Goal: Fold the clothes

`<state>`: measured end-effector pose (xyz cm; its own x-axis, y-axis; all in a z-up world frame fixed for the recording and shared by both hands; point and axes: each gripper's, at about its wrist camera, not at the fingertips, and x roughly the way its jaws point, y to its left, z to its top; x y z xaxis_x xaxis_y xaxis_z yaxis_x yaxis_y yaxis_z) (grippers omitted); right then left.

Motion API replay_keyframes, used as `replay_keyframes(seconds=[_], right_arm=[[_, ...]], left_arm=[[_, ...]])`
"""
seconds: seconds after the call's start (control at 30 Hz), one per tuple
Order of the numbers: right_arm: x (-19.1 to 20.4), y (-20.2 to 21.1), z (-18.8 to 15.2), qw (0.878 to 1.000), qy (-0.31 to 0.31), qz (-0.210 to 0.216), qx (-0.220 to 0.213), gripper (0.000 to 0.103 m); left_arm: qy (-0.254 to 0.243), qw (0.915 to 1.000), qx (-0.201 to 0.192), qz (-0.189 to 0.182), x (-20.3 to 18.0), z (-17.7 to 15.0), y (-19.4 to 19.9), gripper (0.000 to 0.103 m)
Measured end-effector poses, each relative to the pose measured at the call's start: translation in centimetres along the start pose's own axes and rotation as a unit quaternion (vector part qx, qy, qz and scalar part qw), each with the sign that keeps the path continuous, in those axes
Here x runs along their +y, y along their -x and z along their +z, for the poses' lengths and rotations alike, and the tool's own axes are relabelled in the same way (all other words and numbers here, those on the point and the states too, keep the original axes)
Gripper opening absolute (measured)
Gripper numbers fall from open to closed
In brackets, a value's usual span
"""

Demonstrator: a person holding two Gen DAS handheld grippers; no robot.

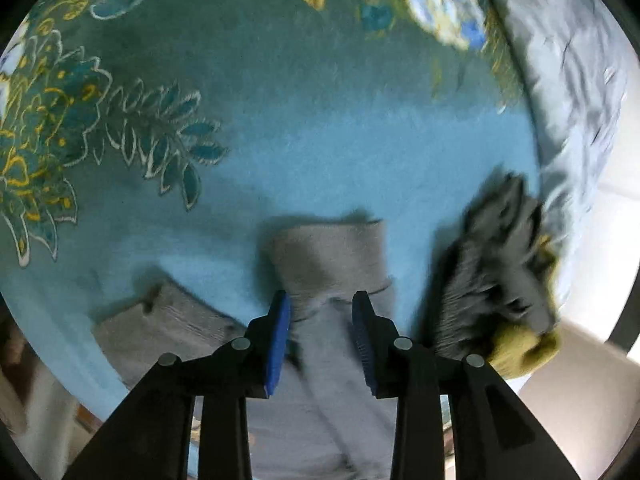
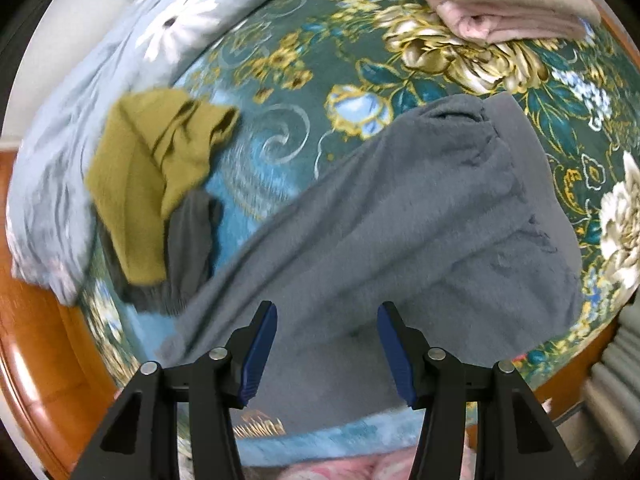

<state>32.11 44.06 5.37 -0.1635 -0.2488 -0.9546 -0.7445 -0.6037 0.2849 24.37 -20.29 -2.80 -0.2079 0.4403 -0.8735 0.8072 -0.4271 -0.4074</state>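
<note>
I am laying out the grey pants (image 2: pixel 400 216) on the bed (image 1: pixel 280 140) before any fold is made — that is my reading of the step. My left gripper (image 1: pixel 322 320) has its fingers (image 1: pixel 280 332) on either side of a pant leg (image 1: pixel 332 256), the cloth bunched between them, but a gap shows beside each pad, so I cannot tell whether they have bitten. My right gripper (image 2: pixel 326 340) hangs released above the pants, fingers wide apart, nothing in them.

Next I judge the leg needs pulling straight and flat, then laying over its twin.

The left view alone shows the cuff end and a second leg (image 1: pixel 168 320) off to the side. Only the right view shows the waist — plus a folded pink cloth (image 2: pixel 512 16) beyond. An olive garment (image 2: pixel 152 176) lies crumpled well apart.
</note>
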Motion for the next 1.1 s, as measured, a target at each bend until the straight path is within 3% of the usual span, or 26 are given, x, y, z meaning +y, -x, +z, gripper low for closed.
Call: replay_keyframes(seconds=[0.23,0.33,0.53,0.67,0.8,0.93,1.0,1.1], right_arm=[[-2.0,-2.8,6.5,0.991,-0.121,0.056,-0.007,0.056],[-1.6,-4.4,9.1,0.986,-0.147,0.075,-0.003,0.056],[-1.2,-8.6,12.4,0.983,-0.168,0.065,0.034,0.056],[-2.6,-10.9,13.7,0.974,-0.214,0.046,0.052,0.056],[-3.7,-12.4,14.7,0.967,-0.246,0.002,0.069,0.056],[-4.1,-13.9,15.3,0.957,-0.27,-0.048,0.093,0.055],[-3.8,-14.3,15.5,0.954,-0.271,-0.074,0.103,0.05],[-3.4,-14.5,15.4,0.95,-0.266,-0.114,0.113,0.027]], left_arm=[[0.007,0.9966,0.061,-0.055,-6.8,-1.2,-4.2,0.033],[0.03,0.9948,0.085,-0.048,-9.2,-1.9,-6.6,0.033],[0.084,0.9888,0.098,0.075,-8.5,-2.4,-10.4,0.033],[0.112,0.9848,0.087,0.101,-7.9,-2.3,-11.1,0.033],[0.107,0.9796,0.088,0.145,-8.8,-2.2,-11.5,0.033],[0.069,0.973,0.096,0.198,-10.3,-2.3,-12.1,0.033],[0.055,0.9697,0.098,0.217,-10.8,-2.4,-12.2,0.032],[0.04,0.9632,0.102,0.245,-11.1,-2.6,-12.3,0.016]])
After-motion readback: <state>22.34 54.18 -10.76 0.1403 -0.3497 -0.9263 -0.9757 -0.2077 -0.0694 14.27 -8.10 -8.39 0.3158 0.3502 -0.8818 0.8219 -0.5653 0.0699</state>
